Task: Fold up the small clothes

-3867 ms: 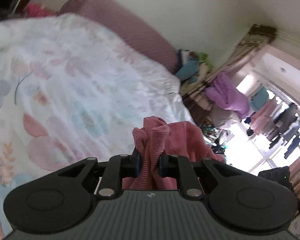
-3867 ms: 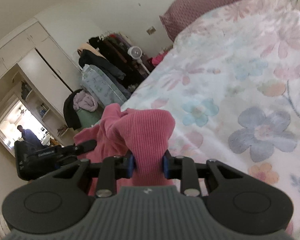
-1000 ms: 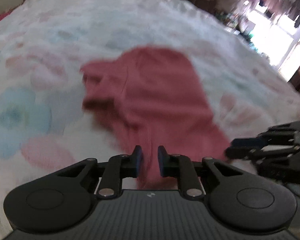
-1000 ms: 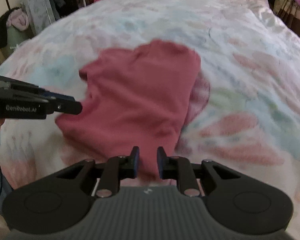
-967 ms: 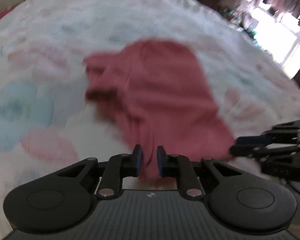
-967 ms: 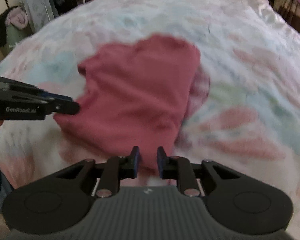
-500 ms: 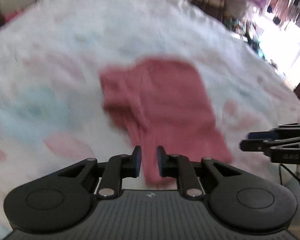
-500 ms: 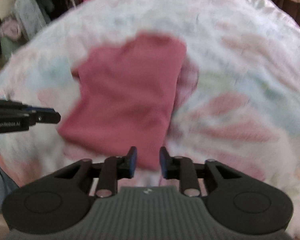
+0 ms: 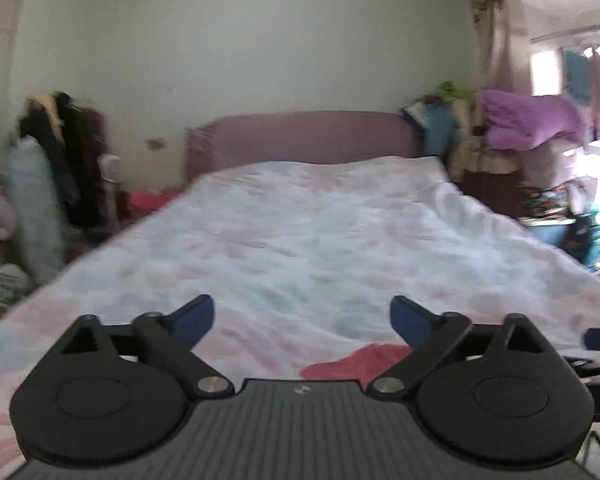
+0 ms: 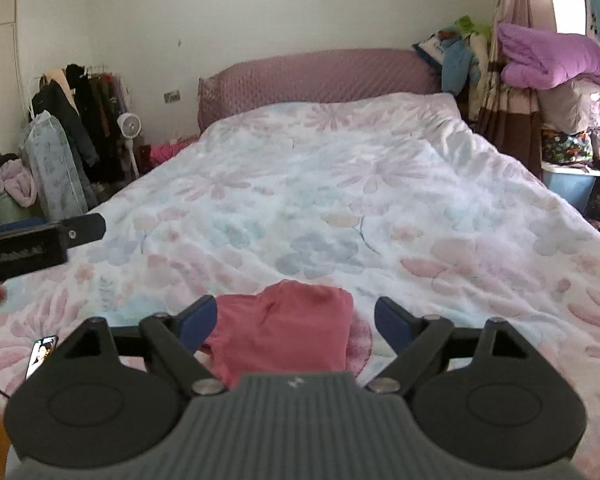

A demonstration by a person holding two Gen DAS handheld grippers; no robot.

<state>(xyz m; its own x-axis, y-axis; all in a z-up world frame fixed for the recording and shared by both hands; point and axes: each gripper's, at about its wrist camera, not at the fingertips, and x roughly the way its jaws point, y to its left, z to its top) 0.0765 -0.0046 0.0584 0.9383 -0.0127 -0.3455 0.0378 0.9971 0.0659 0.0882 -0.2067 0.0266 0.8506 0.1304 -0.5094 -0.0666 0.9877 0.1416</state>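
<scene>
A small pink ribbed garment (image 10: 284, 332) lies flat on the floral bedspread (image 10: 340, 208) near the bed's front edge. My right gripper (image 10: 296, 320) is open and empty, held above the garment's near part. My left gripper (image 9: 302, 318) is open and empty; only a strip of the garment (image 9: 356, 362) shows below its right finger. The left gripper's side also shows at the left of the right wrist view (image 10: 40, 240). The garment's near edge is hidden behind both gripper bodies.
A pink headboard (image 10: 320, 76) stands at the far end. A clothes rack (image 10: 80, 120) and a fan (image 10: 126, 124) stand left of the bed. Piled bedding (image 10: 552, 60) and a blue bin (image 10: 570, 186) are on the right. A phone (image 10: 42, 354) lies at the front left.
Both grippers have opened wide, let go of the pink garment and lifted back to look along the bed. The garment now lies on the bedspread.
</scene>
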